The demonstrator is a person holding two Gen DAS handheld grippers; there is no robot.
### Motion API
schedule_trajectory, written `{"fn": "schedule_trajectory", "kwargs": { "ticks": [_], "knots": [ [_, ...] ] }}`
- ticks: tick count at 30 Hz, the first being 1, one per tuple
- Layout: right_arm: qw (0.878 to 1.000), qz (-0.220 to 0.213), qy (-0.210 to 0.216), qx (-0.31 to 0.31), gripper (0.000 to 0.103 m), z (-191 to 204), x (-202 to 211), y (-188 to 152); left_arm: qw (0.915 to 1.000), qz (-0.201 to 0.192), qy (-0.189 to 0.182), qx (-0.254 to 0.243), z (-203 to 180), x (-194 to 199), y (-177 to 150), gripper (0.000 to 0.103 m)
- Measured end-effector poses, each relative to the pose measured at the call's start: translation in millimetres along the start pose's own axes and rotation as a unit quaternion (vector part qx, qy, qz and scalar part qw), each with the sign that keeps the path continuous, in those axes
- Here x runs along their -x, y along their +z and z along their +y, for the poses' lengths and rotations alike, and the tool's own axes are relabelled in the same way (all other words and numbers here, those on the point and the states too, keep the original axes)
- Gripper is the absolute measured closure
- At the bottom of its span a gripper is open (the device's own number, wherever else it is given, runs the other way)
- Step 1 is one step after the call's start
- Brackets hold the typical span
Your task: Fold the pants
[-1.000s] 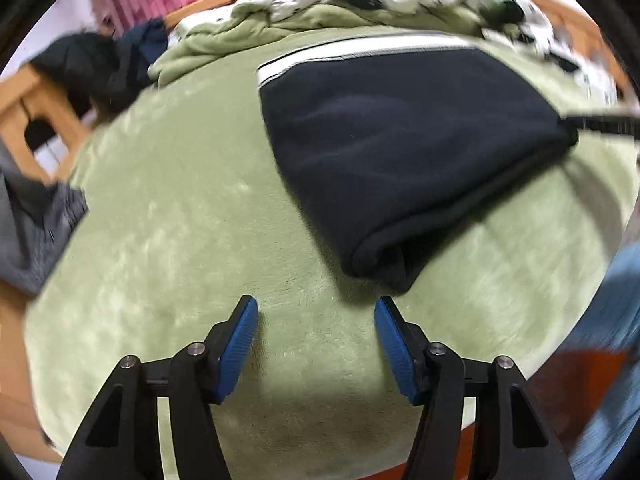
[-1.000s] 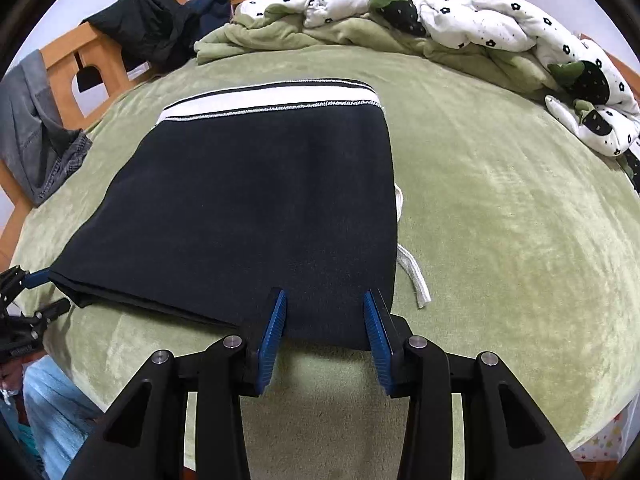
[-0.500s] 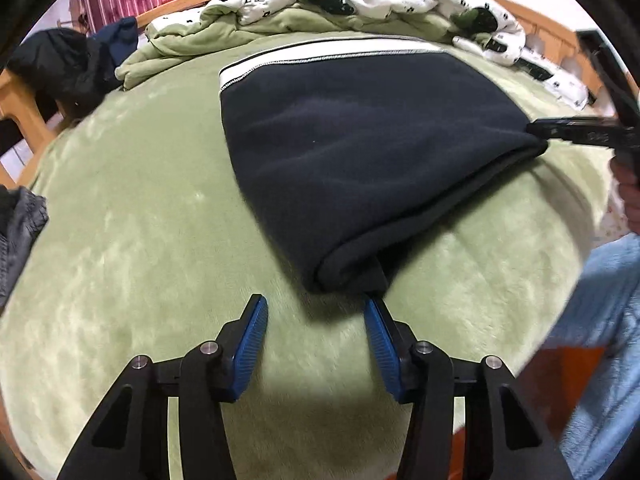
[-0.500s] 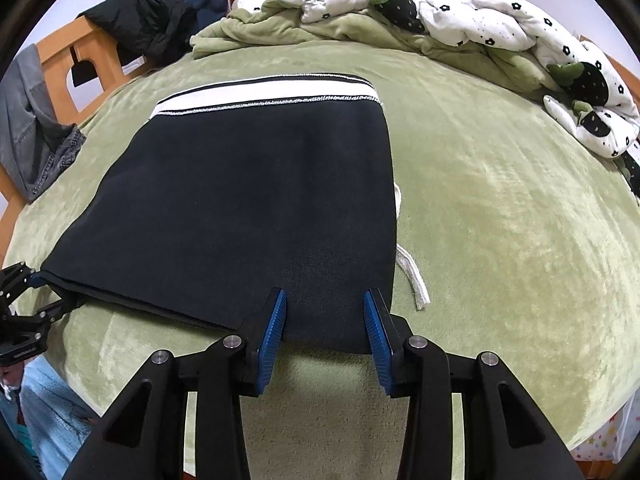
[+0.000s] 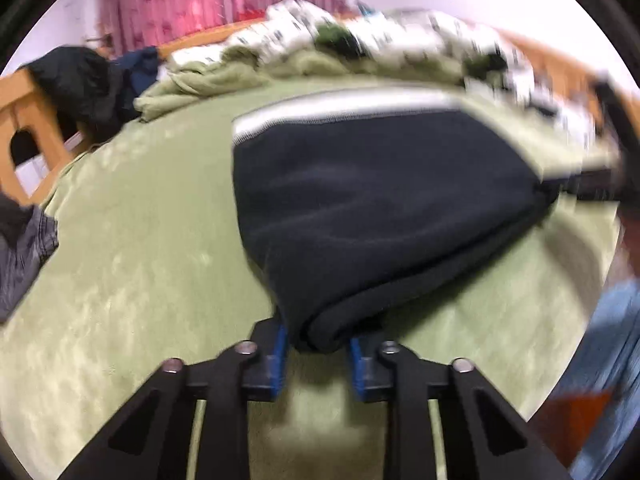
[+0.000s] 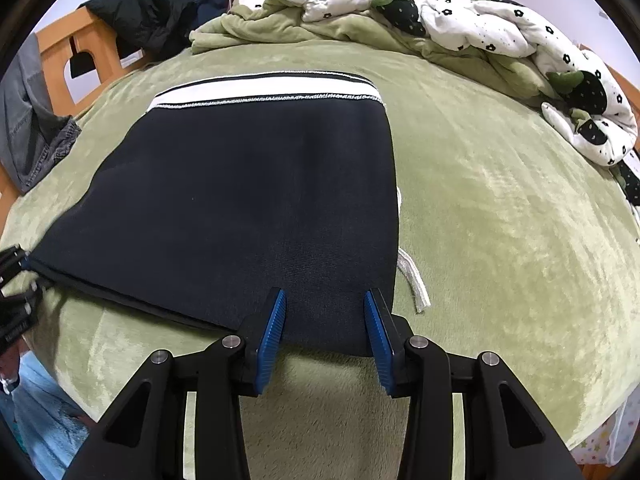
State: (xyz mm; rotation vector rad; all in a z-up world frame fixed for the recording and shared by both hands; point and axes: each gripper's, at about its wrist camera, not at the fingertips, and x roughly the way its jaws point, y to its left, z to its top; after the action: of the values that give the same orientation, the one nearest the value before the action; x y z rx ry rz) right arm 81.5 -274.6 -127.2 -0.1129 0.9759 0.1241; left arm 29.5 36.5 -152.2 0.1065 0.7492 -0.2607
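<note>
We work over one bed covered by a green plush blanket (image 6: 500, 208), which fills most of both views. Its wooden frame (image 6: 56, 56) shows at ten o'clock in the right wrist view, with one dark jacket (image 6: 140, 12) draped over it at eleven o'clock and one grey garment (image 6: 28, 120) hanging at nine o'clock. Pink curtains (image 5: 180, 4) hang at eleven o'clock in the left wrist view, which is blurred. One white quilt with black flowers (image 6: 500, 24) lies bunched from twelve to two o'clock, on crumpled green bedding.

There is one pair of black pants (image 6: 248, 200), folded and lying flat at the centre of the blanket, its white waistband (image 6: 264, 90) toward twelve o'clock. One white drawstring (image 6: 412, 280) pokes out along the right edge at four o'clock.

We hold two grippers. The right gripper (image 6: 324, 320) sits at six o'clock with its blue pads (image 6: 272, 320) apart, one on either side of the near right corner of the pants; we see the jaws parted, not clamped. The left gripper (image 5: 318, 354) has its pads close against the folded near left corner of the pants (image 5: 380, 208), the bunched fabric sitting between them; with the blur we cannot tell whether it pinches the cloth.
</note>
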Motion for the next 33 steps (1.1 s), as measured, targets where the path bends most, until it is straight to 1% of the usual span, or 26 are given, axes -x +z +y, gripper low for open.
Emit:
{"fn": "schedule_trajectory", "kwargs": {
  "ticks": [1,2,3,4,6,8,10,11,12,13,14,15,16,17,19,21,23,24,25,26,27,28,30,31,32,33],
  "knots": [
    [1.0,-0.001,-0.002,0.002,0.062,0.8,-0.2,-0.5,0.9997,-0.01,-0.009,0.021,5.8,1.4,-1.5,0.089],
    [1.0,-0.002,-0.003,0.004,0.061,1.6,-0.7,-1.4,0.9992,0.0,-0.004,0.041,10.8,-4.5,-5.3,0.09],
    [1.0,-0.003,-0.003,0.006,0.059,2.5,-1.0,-2.6,0.9984,0.025,0.006,0.05,12.6,-15.5,-13.0,0.091],
    [1.0,-0.004,-0.005,0.007,0.058,3.1,-1.9,-4.2,0.9979,0.034,0.006,0.055,13.0,-20.8,-21.5,0.091],
    [1.0,0.004,-0.007,0.01,0.056,3.9,-7.1,-8.7,0.9976,0.021,0.002,0.065,13.0,-13.8,-30.8,0.092],
    [1.0,0.007,-0.006,0.013,0.056,3.1,-9.7,-12.9,0.9947,0.033,-0.019,0.095,19.4,-4.8,-34.8,0.092],
    [1.0,0.001,-0.003,0.023,0.056,2.8,-6.3,-14.8,0.9917,0.043,-0.022,0.119,26.1,4.2,-37.0,0.092],
    [1.0,-0.002,0.0,0.026,0.056,1.8,-3.5,-14.6,0.9906,0.044,-0.017,0.128,30.6,13.1,-38.2,0.092],
    [1.0,-0.009,0.005,0.028,0.056,-0.4,1.1,-13.4,0.9904,0.043,-0.014,0.13,33.9,18.3,-38.0,0.088],
    [0.999,-0.015,0.007,0.027,0.056,-2.2,4.4,-12.3,0.9905,0.038,-0.01,0.132,37.1,25.8,-36.0,0.078],
    [0.999,-0.022,0.007,0.026,0.056,-4.7,7.7,-10.6,0.9906,0.027,-0.006,0.134,41.1,33.7,-30.9,0.072],
    [0.999,-0.028,0.007,0.024,0.056,-7.1,10.7,-8.5,0.9905,0.018,-0.007,0.136,42.2,39.1,-27.2,0.059],
    [0.999,-0.032,0.008,0.023,0.056,-8.2,12.2,-6.7,0.9905,0.007,-0.012,0.137,43.2,41.3,-22.0,0.051],
    [0.999,-0.041,0.012,0.016,0.056,-10.4,13.4,-2.9,0.9905,-0.011,-0.02,0.136,42.1,43.1,-10.6,0.05],
    [0.999,-0.05,0.019,0.006,0.056,-10.3,10.6,4.7,0.9903,-0.026,-0.029,0.134,37.5,34.7,12.7,0.05],
    [0.998,-0.049,0.027,-0.003,0.056,-5.9,3.4,14.7,0.9908,-0.021,-0.038,0.128,30.7,16.6,33.3,0.05],
    [0.998,-0.06,0.015,-0.004,0.056,-1.2,-3.0,22.0,0.9915,-0.008,-0.049,0.121,21.4,-5.3,42.2,0.05],
    [0.997,-0.071,0.005,-0.002,0.055,-0.1,-4.6,22.5,0.992,0.007,-0.051,0.115,16.7,-18.7,41.3,0.05],
    [0.997,-0.074,0.0,0.0,0.054,0.2,-7.5,21.2,0.993,0.021,-0.044,0.108,13.0,-30.7,37.5,0.05],
    [0.997,-0.075,-0.001,0.006,0.052,-0.3,-9.7,19.2,0.9944,0.027,-0.024,0.099,7.2,-41.6,28.8,0.048],
    [0.996,-0.083,-0.003,0.015,0.047,-0.3,-10.9,15.0,0.9951,0.017,-0.021,0.095,5.2,-42.4,22.3,0.048],
    [0.995,-0.093,-0.003,0.021,0.045,-1.7,-11.5,11.6,0.9954,0.002,-0.019,0.094,3.2,-38.4,17.0,0.047],
    [0.996,-0.089,0.01,0.023,0.043,-7.3,-16.8,5.7,0.9952,-0.002,-0.018,0.096,2.4,-32.1,10.4,0.044],
    [0.996,-0.086,0.026,0.008,0.043,-13.0,-18.9,3.3,0.9947,0.002,-0.02,0.1,4.1,-30.5,9.8,0.042],
    [0.996,-0.078,0.048,-0.022,0.042,-20.5,-22.2,1.0,0.994,0.008,-0.024,0.106,6.5,-29.0,9.6,0.041],
    [0.995,-0.072,0.059,-0.041,0.042,-23.7,-24.3,0.3,0.9931,0.014,-0.03,0.113,9.7,-27.8,9.6,0.04]
  ]
}}
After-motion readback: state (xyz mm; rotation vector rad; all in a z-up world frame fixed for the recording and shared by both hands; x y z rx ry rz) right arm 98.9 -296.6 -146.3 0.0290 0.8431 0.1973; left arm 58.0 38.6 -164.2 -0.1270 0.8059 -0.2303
